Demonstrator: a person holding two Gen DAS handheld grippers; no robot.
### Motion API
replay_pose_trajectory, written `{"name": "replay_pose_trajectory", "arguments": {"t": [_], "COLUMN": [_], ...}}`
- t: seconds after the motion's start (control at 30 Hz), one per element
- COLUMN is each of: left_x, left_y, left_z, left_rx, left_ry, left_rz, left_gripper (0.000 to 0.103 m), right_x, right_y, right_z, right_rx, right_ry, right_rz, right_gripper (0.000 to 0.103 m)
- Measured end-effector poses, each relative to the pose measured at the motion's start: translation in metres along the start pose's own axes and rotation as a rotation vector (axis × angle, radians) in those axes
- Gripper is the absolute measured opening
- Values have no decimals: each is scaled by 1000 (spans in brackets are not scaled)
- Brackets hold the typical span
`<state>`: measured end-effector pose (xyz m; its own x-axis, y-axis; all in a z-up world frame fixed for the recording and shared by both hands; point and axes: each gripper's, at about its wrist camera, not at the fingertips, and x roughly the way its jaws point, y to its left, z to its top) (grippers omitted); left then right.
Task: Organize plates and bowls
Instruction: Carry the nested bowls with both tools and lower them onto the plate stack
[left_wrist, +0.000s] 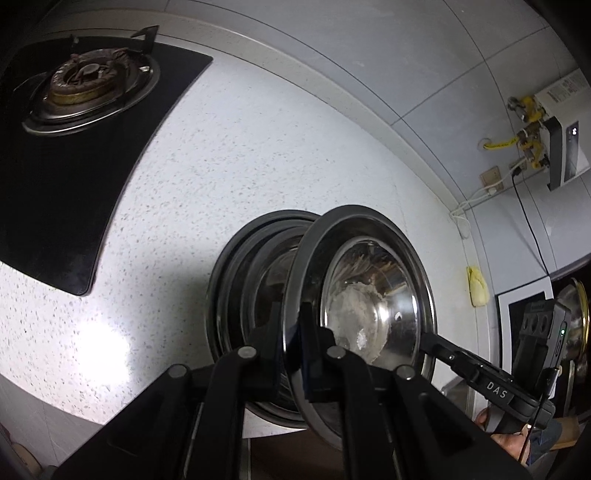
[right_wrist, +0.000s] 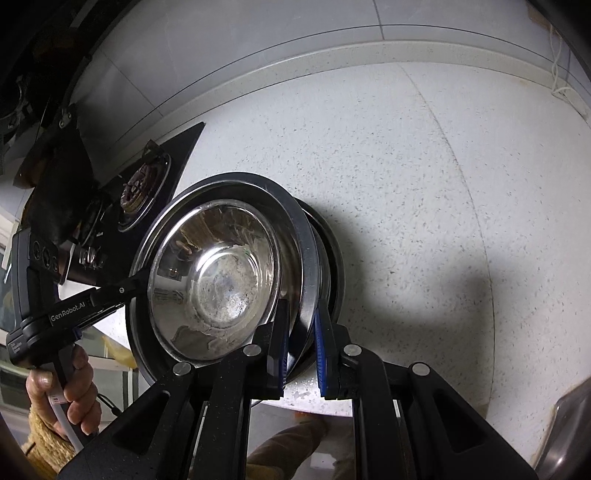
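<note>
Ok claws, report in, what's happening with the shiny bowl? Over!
Left claw and right claw both shut on top bowl's rim. Bowl tilted over stack beneath. Nothing in the way.

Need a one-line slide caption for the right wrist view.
Both hand-held grippers clamp opposite rim edges of a steel bowl above stacked dishes on a speckled counter.

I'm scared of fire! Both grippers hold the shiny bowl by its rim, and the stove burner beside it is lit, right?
Not lit. The left wrist view shows the burner with no flame. The rest stands: the left gripper and the right gripper both hold the shiny bowl by its rim.
</note>
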<state>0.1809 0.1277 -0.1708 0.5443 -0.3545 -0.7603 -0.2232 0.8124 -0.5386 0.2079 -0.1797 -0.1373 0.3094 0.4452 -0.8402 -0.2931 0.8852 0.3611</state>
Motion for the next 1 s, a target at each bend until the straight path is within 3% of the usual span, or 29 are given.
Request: {"name": "replay_pose_trajectory", "arguments": {"t": [0.3,0.57,1.0], "left_x": [-12,-21,1], "left_y": [5,-1,-4], "left_z": [-10,-21,-32], "left_rx": [-67,-29,4], "left_ry": [-107,-145,-90], "left_rz": [107,129,129], "left_gripper": [7,7,8], "right_x": [6,-1,1], "right_y": [1,7,-1], "right_z": [6,-1,-21], "right_rx": [-71,-90,6], "right_ry": [-11,-60,-76], "right_rz": [80,75,32], "right_gripper": [12,12,12]}}
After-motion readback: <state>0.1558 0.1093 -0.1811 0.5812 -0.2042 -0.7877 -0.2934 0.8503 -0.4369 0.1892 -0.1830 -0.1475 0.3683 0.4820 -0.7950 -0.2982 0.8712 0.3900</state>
